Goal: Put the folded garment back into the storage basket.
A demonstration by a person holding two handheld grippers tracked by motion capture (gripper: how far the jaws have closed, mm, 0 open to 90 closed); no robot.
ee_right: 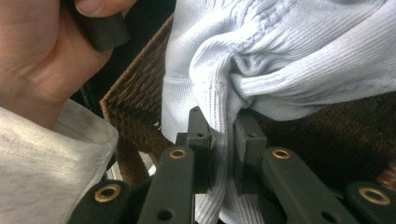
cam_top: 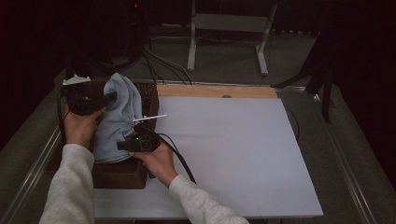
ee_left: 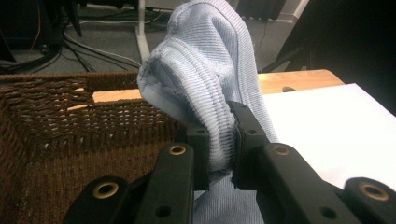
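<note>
Black jaws of the left gripper [ee_left: 219, 140] are clenched on a ribbed fold of the pale blue garment [ee_left: 210, 60], and the right gripper [ee_right: 224, 140] likewise pinches a bunched fold of the same cloth. Judged from the high view, the garment [cam_top: 119, 116] is raised partly out of the brown wicker basket [cam_top: 116, 175] at the table's left, its lower end down inside. Lifting looks well begun; left to do, by my judgement, is clearing the basket rim and laying the garment on the white board [cam_top: 233, 154] beside it.
</note>
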